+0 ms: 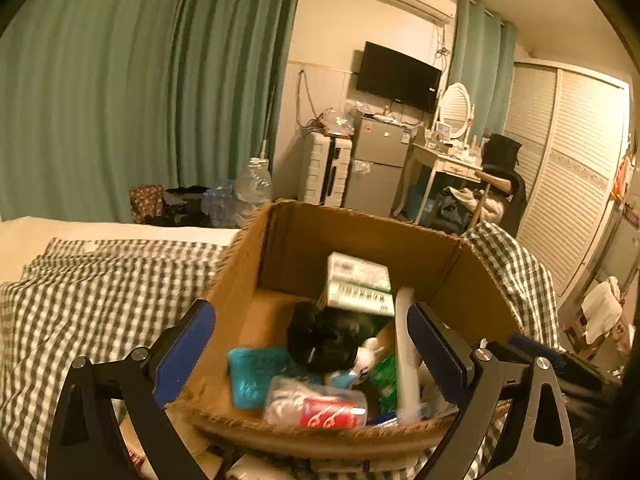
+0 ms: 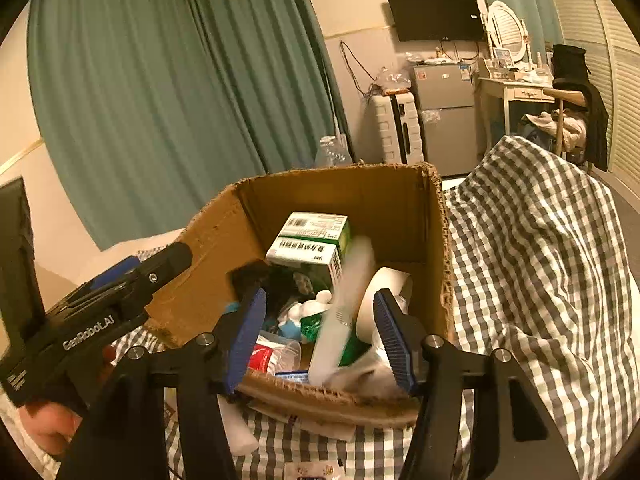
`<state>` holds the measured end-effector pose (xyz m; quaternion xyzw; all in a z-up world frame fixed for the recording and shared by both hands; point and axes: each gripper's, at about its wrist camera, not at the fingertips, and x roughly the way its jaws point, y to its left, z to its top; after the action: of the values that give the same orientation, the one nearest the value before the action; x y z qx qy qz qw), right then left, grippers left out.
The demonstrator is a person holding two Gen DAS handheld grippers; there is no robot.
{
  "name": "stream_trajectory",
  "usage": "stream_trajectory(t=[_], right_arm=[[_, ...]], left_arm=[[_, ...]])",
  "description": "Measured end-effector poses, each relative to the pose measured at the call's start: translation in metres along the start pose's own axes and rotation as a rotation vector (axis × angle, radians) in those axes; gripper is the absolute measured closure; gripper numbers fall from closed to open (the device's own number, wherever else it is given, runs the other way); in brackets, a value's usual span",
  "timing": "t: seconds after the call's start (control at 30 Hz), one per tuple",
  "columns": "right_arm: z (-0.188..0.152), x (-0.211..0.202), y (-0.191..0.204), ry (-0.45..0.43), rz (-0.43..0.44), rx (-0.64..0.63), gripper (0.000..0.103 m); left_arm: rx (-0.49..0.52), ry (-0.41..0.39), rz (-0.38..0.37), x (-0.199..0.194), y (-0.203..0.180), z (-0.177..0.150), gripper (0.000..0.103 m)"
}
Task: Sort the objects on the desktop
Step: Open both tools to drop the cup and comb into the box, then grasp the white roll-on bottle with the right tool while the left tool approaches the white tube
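An open cardboard box [image 1: 240,280] [image 2: 216,232] stands on a checked cloth [image 1: 80,280]. It holds green-and-white cartons [image 1: 360,284] [image 2: 316,240], a black object [image 1: 324,340], a teal pouch [image 1: 256,376], a red-labelled packet [image 1: 320,408] and a tape roll [image 2: 384,292]. A blurred white comb [image 2: 344,312] [image 1: 406,356] is over the box, between my right gripper's jaws without touching them. My right gripper [image 2: 320,336] is open. My left gripper [image 1: 312,356] is open and empty at the box's near rim; it also shows in the right wrist view [image 2: 120,300].
The checked cloth [image 2: 540,260] bulges up right of the box. A white object [image 2: 240,428] lies under the box's near edge. Behind are green curtains [image 1: 120,80], water bottles [image 1: 252,188], a suitcase [image 1: 324,168], a fridge [image 1: 376,164] and a dressing table [image 1: 448,160].
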<state>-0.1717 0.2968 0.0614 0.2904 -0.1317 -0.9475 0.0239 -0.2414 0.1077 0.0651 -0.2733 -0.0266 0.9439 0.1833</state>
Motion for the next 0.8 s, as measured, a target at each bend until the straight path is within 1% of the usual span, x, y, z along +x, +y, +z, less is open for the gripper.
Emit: stream_trajectory(t=[0.13,0.27,0.4,0.5,0.57,0.63,0.73,0.8], right_arm=[[-0.011,-0.024,0.007,-0.015,-0.023,-0.033,0.047],[-0.03,-0.047,0.014,-0.014,-0.01,-0.027,0.047],[-0.051,-0.057,0.028,0.022,-0.005,-0.064,0.047],[-0.068,-0.056,0.041,0.068,0.003,-0.081,0.047],[-0.081,-0.053,0.053,0.098,0.002,-0.108,0.044],[-0.096,-0.047,0.062,0.126,-0.002,-0.14,0.031],[-0.115,-0.038,0.074,0.153,0.006,-0.166,0.026],[-0.124,-0.03,0.078,0.174,0.016,-0.181,0.026]], left_arm=[[-0.001,0.006,0.015,-0.028,0.016,-0.012,0.004],[-0.013,0.021,0.053,-0.063,0.039,-0.032,0.0],[-0.036,0.022,0.11,-0.093,0.064,-0.057,0.0],[-0.085,0.038,0.18,-0.109,0.084,-0.082,0.0],[-0.119,0.039,0.199,-0.119,0.096,-0.1,0.0],[-0.14,0.048,0.21,-0.123,0.105,-0.117,0.0],[-0.147,0.07,0.22,-0.122,0.112,-0.145,0.0],[-0.131,0.099,0.217,-0.114,0.114,-0.159,0.0]])
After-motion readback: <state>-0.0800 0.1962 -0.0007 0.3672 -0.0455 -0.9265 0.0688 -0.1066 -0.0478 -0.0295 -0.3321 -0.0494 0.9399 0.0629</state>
